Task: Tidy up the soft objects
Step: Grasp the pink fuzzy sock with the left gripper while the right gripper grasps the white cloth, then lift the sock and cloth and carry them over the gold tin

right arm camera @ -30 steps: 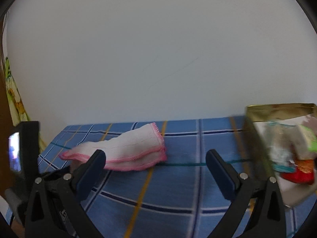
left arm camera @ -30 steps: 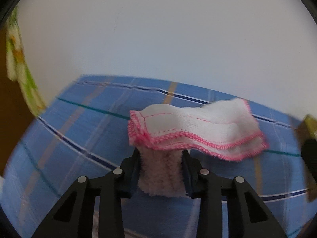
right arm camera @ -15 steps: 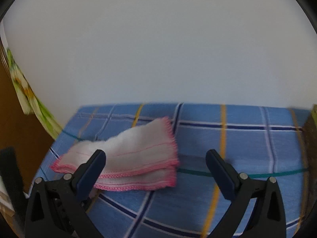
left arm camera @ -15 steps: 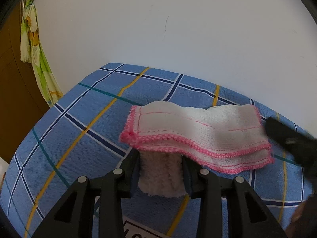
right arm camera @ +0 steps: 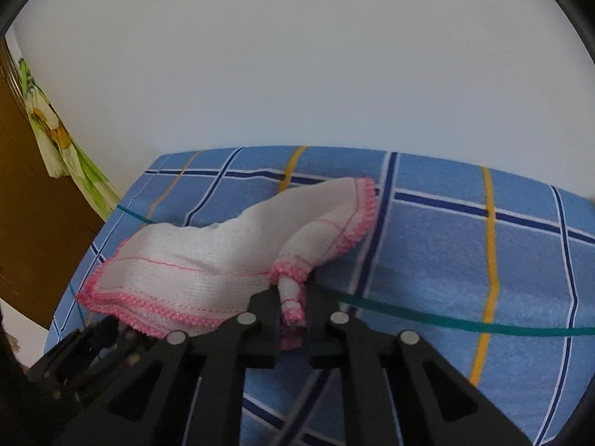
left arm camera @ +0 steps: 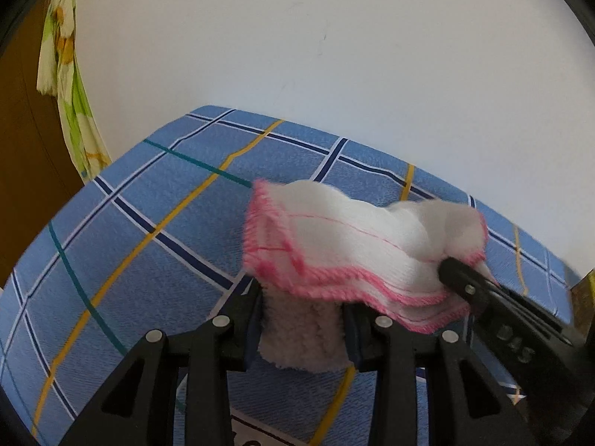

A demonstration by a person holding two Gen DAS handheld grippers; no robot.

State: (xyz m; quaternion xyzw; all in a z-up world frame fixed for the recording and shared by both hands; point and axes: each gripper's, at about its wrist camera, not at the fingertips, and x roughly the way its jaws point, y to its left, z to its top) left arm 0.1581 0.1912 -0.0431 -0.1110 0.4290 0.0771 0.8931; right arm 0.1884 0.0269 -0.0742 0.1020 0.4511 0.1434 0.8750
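Now both tools pinch the cloth [right arm camera: 208, 260] (opposite hemmed edges)

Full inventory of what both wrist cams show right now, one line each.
cloth: 1, white with pink stitched edge, folded, held over the blue bedspread
bedspread: 1, blue plaid, under everything
wall: 1, white, behind
hanging fabric: 1, green and yellow print, far left
box: 1, gold edge, right border, mostly cut off
left claw: 1, black, shut on the cloth's fluffy end
right claw: 1, black, shut on the cloth's other end
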